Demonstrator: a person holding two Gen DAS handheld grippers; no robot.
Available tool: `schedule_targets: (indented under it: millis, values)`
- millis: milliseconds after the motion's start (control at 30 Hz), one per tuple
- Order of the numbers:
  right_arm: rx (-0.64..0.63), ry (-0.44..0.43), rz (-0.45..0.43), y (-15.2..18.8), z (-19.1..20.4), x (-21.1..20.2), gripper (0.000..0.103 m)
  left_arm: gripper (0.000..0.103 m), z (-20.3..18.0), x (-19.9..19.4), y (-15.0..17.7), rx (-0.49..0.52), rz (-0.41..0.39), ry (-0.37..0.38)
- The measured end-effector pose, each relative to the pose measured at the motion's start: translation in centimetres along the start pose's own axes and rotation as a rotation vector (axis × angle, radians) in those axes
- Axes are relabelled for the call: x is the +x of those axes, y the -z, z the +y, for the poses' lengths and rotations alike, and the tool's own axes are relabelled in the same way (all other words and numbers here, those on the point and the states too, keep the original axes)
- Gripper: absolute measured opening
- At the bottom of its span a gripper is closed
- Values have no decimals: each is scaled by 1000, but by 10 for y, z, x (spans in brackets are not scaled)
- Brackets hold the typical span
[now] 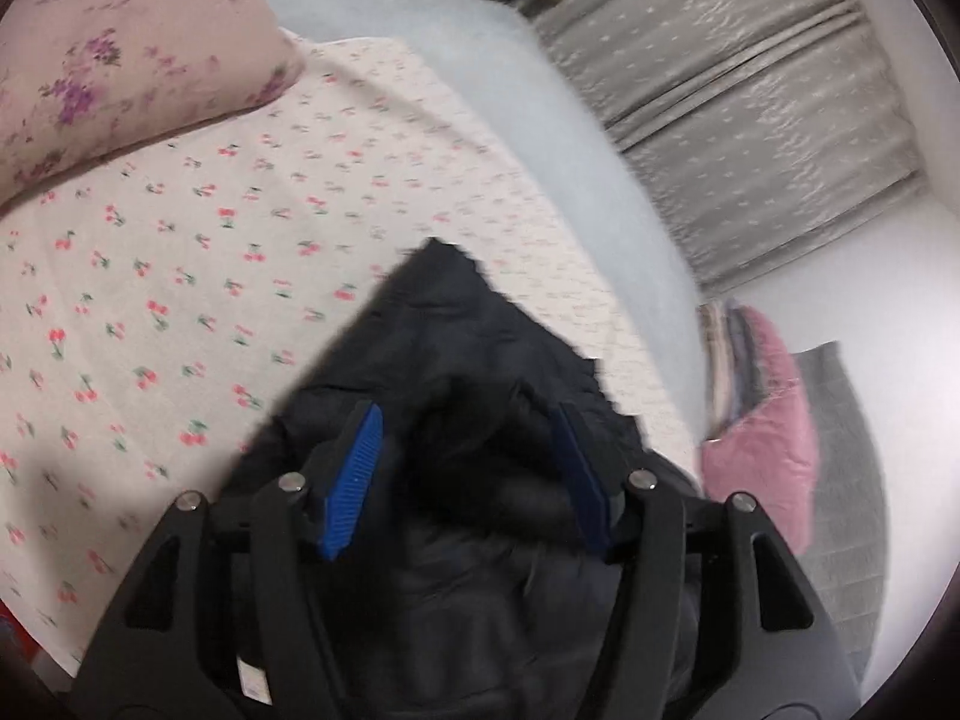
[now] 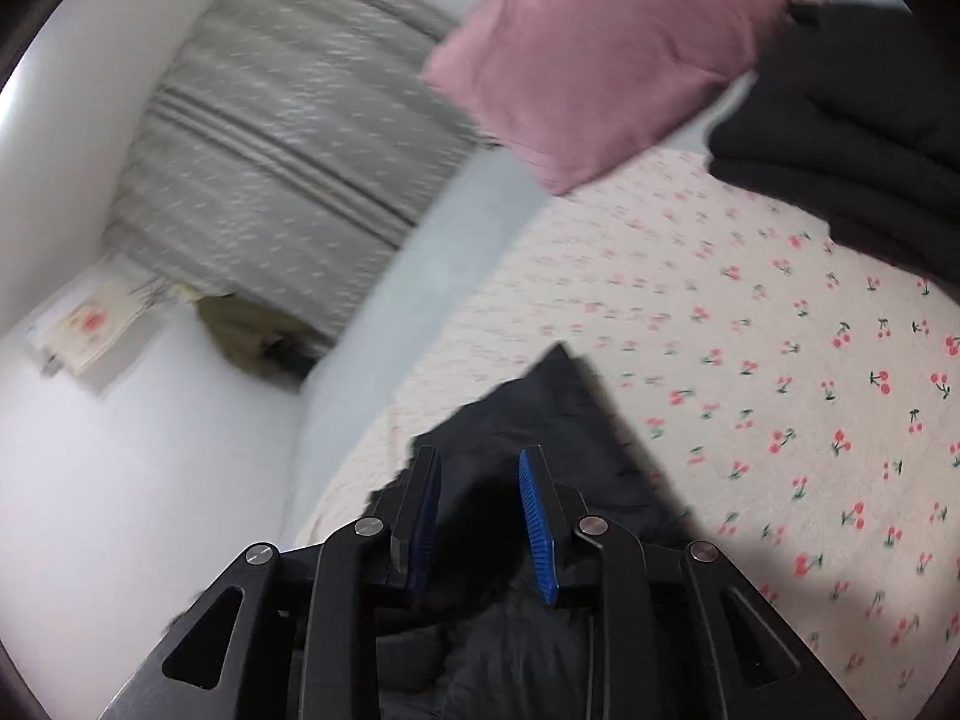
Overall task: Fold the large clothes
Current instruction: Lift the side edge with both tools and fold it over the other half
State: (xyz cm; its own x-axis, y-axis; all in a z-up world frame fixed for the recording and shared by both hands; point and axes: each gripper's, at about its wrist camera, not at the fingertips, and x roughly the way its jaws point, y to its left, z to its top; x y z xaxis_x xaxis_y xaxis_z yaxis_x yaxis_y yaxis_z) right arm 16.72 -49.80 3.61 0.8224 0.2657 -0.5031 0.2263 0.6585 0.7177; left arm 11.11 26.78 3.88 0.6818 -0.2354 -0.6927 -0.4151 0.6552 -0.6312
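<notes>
Left wrist view is showing a dark padded garment (image 1: 474, 360) lying on a bed, on a cream bedspread (image 1: 180, 276) printed with small red cherries. The left hand-held gripper (image 1: 471, 480) is hovering over the garment with its blue pads spread apart, dark cloth sitting between them but not pinched. Right wrist view is showing the right hand-held gripper (image 2: 480, 516) over a pointed corner of the same garment (image 2: 540, 414), its pads parted and gripping nothing. Both pictures are blurring. Beyond, a pink cushion (image 2: 600, 54) is resting beside a folded black pile (image 2: 852, 120). A floral pillow (image 1: 120, 54) is sitting at the bed's far corner, with grey curtains (image 1: 750, 90) hanging behind.
</notes>
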Motion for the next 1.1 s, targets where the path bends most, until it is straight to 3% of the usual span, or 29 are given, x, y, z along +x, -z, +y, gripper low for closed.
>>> schedule_targets:
  millis: [67, 200, 233, 433, 500, 533, 567, 600, 667, 833, 1100]
  values:
    - [-64, 71, -16, -3, -2, 7, 56, 67, 8, 8, -2, 31, 11, -39]
    - [-175, 96, 42, -3, -2, 20, 64, 67, 28, 23, -5, -22, 30, -93]
    - [-211, 112, 62, -2, 1, 24, 70, 68, 27, 28, -7, -12, 48, -94]
    - [-381, 200, 226, 23, 6, 86, 70, 68, 4, 83, -3, 98, 137, -172]
    - [-427, 232, 240, 28, 9, 101, 66, 68, -2, 96, -3, 132, 117, -219]
    - [-464, 239, 240, 32, 14, 109, 45, 59, -6, 104, -2, 164, 104, -255]
    - [-486, 252, 244, 34, 17, 113, 17, 47, -8, 109, -2, 189, 102, -276]
    - [-505, 276, 239, 35, 21, 117, 10, 22, -10, 112, -1, 204, 100, -288]
    - [-529, 269, 208, 35, 29, 119, 7, 10, -13, 105, -1, 194, 59, -294]
    - [-581, 222, 79, 26, 59, 110, 5, 7, -38, 82, -12, 241, -83, -249]
    - [-635, 203, -77, 1, 110, 131, 4, 6, -84, 94, -39, 333, -265, -241]
